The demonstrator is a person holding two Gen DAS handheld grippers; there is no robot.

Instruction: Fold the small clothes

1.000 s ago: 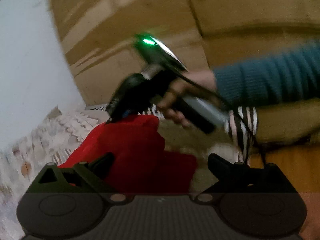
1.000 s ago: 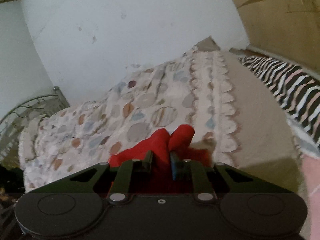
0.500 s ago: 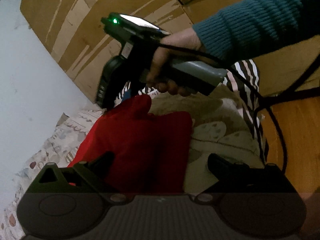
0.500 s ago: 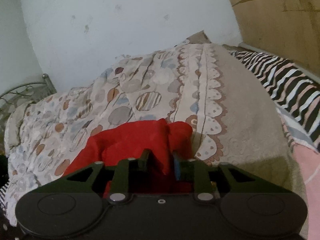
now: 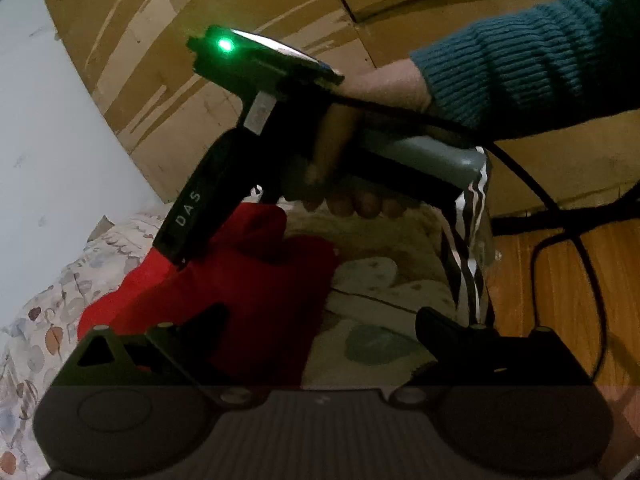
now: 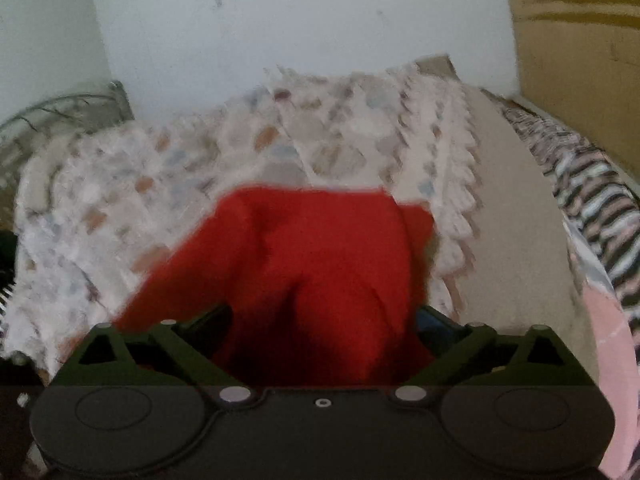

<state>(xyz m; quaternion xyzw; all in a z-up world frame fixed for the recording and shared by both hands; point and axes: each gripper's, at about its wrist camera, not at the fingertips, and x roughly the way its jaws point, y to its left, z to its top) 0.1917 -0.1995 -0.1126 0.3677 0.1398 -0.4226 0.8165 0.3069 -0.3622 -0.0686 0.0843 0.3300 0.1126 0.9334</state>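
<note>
A small red garment (image 5: 240,292) lies bunched on the patterned bedspread (image 5: 40,320). My left gripper (image 5: 320,320) is open; its left finger is over the red cloth's near edge, its right finger over the bedspread. My right gripper (image 6: 322,320) has its jaws wide apart, with the red garment (image 6: 312,264) draped between them. In the left wrist view the right gripper's body (image 5: 192,208) is above the garment's far corner, held by a hand in a teal sleeve (image 5: 520,52).
A zebra-striped cloth (image 6: 592,200) and a pink cloth (image 6: 608,344) lie at the bed's right side. A white wall (image 6: 280,20) and brown wooden panels (image 5: 200,40) stand behind. A black cable (image 5: 560,208) hangs over a wooden floor (image 5: 560,280). A metal bed frame (image 6: 40,112) is at far left.
My right gripper was shut on a fold of the red garment; now its jaws are wide apart and the cloth spreads out lower. The right view is blurred by motion.
</note>
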